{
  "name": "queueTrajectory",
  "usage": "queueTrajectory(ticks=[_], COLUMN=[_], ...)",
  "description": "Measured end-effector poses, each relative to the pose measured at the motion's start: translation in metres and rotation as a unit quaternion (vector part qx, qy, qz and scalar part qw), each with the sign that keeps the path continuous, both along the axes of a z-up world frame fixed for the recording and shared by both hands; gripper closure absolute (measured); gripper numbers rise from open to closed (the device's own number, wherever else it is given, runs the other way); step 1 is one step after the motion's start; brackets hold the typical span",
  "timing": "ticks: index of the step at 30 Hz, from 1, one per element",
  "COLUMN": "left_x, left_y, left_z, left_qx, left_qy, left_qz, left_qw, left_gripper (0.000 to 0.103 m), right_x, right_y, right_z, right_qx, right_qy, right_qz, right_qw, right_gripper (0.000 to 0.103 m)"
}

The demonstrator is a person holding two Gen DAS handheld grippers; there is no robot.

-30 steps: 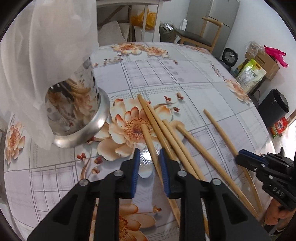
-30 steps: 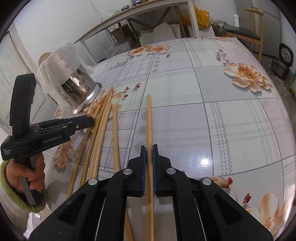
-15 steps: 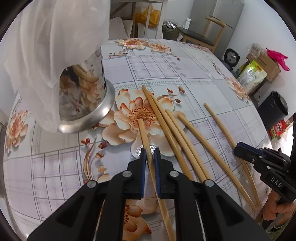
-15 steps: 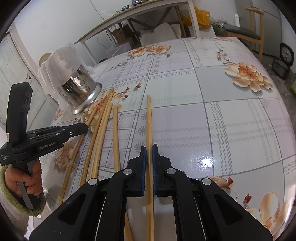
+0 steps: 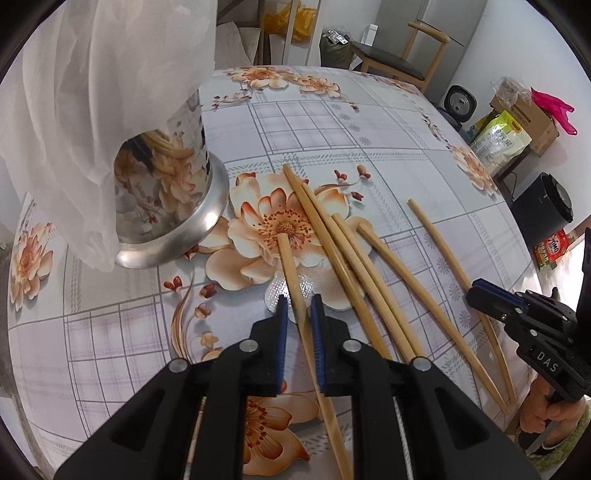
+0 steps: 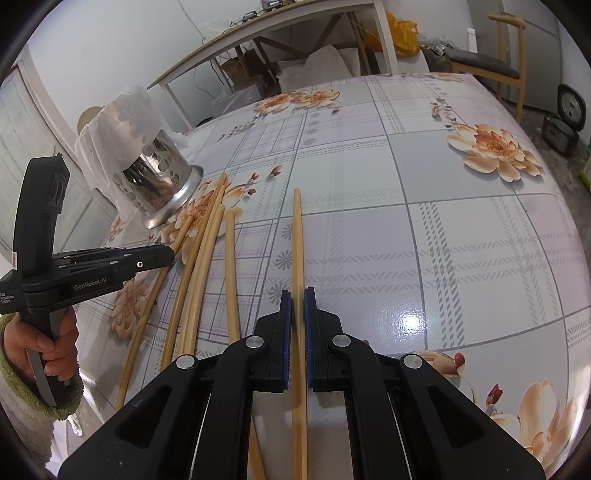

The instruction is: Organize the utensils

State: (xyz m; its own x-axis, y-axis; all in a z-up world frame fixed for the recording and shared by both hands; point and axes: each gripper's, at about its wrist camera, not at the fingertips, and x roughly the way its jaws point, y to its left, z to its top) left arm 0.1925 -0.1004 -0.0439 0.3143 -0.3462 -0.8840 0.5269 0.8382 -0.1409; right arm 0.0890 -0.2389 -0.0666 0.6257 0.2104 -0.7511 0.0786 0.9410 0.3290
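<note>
Several long bamboo chopsticks lie on the floral tablecloth. My left gripper [image 5: 298, 301] is shut on the leftmost chopstick [image 5: 290, 264], which points toward the steel utensil holder [image 5: 173, 206]; the holder has white cloth [image 5: 85, 92] draped over it. My right gripper [image 6: 297, 295] is shut on the rightmost chopstick [image 6: 296, 236], which lies apart from the others. The loose chopsticks [image 5: 354, 266] lie between the two grippers, fanned from the holder's base. The left gripper also shows in the right wrist view [image 6: 168, 254], and the right gripper in the left wrist view [image 5: 476, 291].
The steel holder [image 6: 162, 188] stands at the table's far left. The round table edge [image 5: 517, 229] curves off at the right, with a black bin [image 5: 543, 205], boxes and a chair [image 5: 391, 62] beyond. A long desk [image 6: 280, 22] stands behind the table.
My left gripper has closed from open onto the leftmost chopstick and moved nearer the holder. The right gripper stays shut on its chopstick, unmoved.
</note>
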Motion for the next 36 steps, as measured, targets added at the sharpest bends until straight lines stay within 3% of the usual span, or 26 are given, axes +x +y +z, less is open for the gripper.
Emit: queueTrajectory(ticks=[15, 21, 25, 28, 36], left_x=[-0.004, -0.005, -0.004, -0.002, -0.002], left_y=[-0.005, -0.001, 0.002, 0.005, 0.013], left_z=[-0.001, -0.002, -0.002, -0.002, -0.002], left_qx=[0.011, 0.005, -0.005, -0.015, -0.033], left_qy=[-0.029, -0.035, -0.031, -0.027, -0.017], left_qz=[-0.005, 0.002, 0.004, 0.004, 0.002], left_qw=[0.9995, 0.9994, 0.9995, 0.9995, 0.9993], left_gripper=[0.088, 0.094, 0.096, 0.096, 0.097], right_x=[0.0, 0.003, 0.011, 0.019, 0.054], right_y=[-0.001, -0.002, 0.001, 0.005, 0.018], right_z=[0.0, 0.0, 0.003, 0.007, 0.008], right_qx=[0.005, 0.004, -0.001, -0.029, -0.093], right_qy=[0.001, 0.013, 0.025, 0.028, 0.036], right_qz=[0.002, 0.012, 0.036, 0.046, 0.07], right_qw=[1.0, 1.0, 0.999, 0.998, 0.993], right_gripper=[0.098, 0.098, 0.087, 0.082, 0.082])
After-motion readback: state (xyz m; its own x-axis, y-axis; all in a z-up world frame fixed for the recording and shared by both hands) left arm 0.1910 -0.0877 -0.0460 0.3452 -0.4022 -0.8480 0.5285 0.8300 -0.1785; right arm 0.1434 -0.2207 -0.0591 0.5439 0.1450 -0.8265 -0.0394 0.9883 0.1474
